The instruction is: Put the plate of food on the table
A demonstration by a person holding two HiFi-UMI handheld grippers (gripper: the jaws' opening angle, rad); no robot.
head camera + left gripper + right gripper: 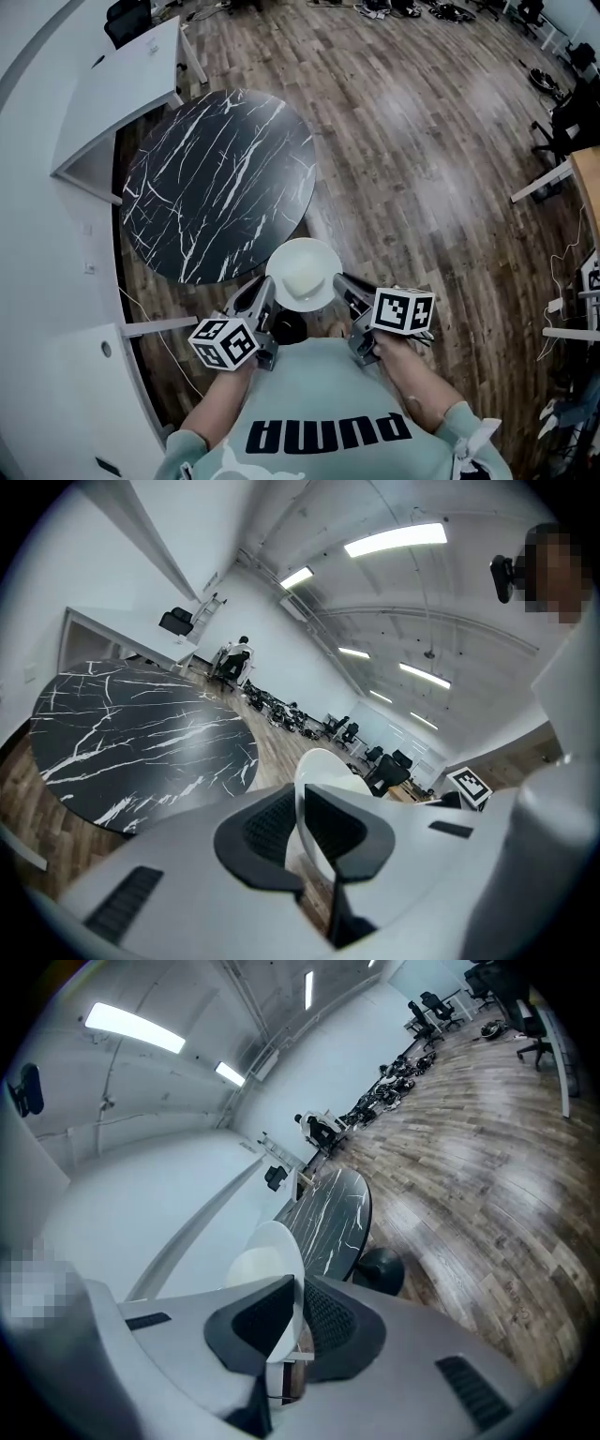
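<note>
A white plate [303, 273] with pale food on it is held in the air just off the near edge of the round black marble table [217, 183]. My left gripper [265, 295] is shut on the plate's left rim [302, 799]. On the opposite side, my right gripper [340, 286] is shut on the right rim [292, 1283]. The plate sits level between them, over the wooden floor. In the right gripper view the table [333, 1218] lies beyond the plate.
White desks [122, 84] stand along the left wall behind the table. A dark round base [288, 326] sits on the floor under the plate. Office chairs [567, 117] and a desk edge are at the far right.
</note>
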